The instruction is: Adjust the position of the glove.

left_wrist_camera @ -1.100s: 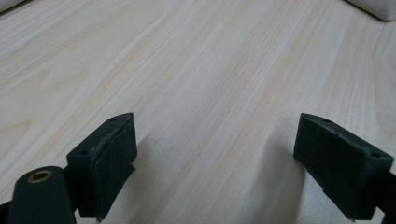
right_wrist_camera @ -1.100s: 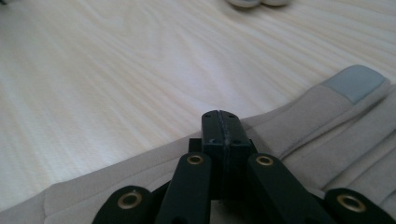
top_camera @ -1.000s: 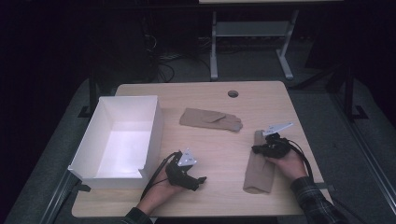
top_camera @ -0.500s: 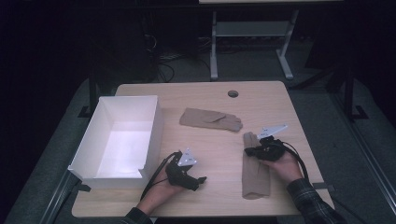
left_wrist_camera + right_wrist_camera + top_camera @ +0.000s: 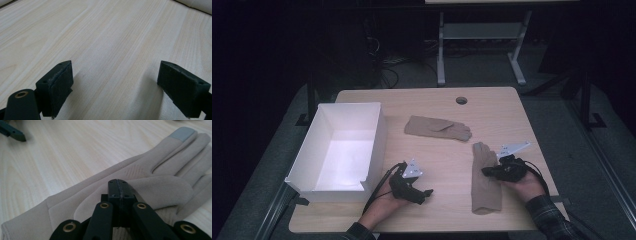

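Glove (image 5: 485,178) dragged left by right tool (image 5: 488,171)

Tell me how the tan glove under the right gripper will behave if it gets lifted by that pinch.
The tan glove lies flat and thin with soft creases, so it will probably droop on both sides of the right gripper, whose jaws are closed together over its thumb. It looks light; no strain expected. Its matte, suede-like fabric probably won't slip easily, and dragging it over the table may bunch it.

The room was dark. A light wooden table (image 5: 492,105) with a round cable hole (image 5: 461,100) stood on grey carpet (image 5: 577,145). Beyond it, a white metal stand (image 5: 482,37) and loose cables (image 5: 387,70) occupied the floor.
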Motion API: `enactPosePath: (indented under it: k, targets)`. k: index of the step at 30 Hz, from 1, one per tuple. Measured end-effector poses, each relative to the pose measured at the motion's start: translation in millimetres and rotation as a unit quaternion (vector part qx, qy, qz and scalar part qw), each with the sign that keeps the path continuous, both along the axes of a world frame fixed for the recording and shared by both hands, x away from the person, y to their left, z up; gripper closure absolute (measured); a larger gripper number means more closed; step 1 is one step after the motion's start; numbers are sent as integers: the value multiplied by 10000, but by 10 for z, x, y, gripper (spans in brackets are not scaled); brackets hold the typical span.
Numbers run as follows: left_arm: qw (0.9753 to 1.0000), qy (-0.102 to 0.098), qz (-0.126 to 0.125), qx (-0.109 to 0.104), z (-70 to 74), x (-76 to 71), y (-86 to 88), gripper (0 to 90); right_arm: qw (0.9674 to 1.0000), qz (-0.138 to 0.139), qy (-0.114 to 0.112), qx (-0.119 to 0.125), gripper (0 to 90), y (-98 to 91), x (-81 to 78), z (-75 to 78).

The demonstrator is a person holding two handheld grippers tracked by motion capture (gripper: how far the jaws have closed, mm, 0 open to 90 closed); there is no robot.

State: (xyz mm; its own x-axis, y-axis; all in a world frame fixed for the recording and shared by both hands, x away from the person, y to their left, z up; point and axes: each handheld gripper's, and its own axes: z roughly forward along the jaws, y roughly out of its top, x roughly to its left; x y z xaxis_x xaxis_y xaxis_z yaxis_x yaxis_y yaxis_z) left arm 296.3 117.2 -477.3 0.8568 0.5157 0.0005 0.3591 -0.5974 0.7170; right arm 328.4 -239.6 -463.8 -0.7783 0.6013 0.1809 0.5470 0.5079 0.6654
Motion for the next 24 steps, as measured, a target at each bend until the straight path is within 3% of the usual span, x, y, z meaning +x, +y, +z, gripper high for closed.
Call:
enactPosePath:
  k: [4,7,13,17,19,20,24]
  targets:
    - [10000,-4,0,-3,-1,0,0,126,9999,114,50,23,898,16,-48,-6]
    - [10000,-6,-1,-3,-2,0,0,126,9990,428,114,0,899,65,-134,-32]
    - [10000,-6,-2,-3,-1,1,0,126,9989,451,-123,-34,874,81,-194,17]
    - [10000,-5,-2,-4,-2,1,0,126,9991,283,-295,63,818,14,-200,85]
    - [10000,-3,-1,-5,-2,1,0,126,9994,-37,-353,47,730,-97,-213,102]
    - [10000,-3,-1,-5,-2,1,0,126,9994,-37,-353,47,730,-97,-213,102]
    - [10000,-8,-2,-2,-2,1,1,126,9969,-524,-583,35,537,-314,-239,94]
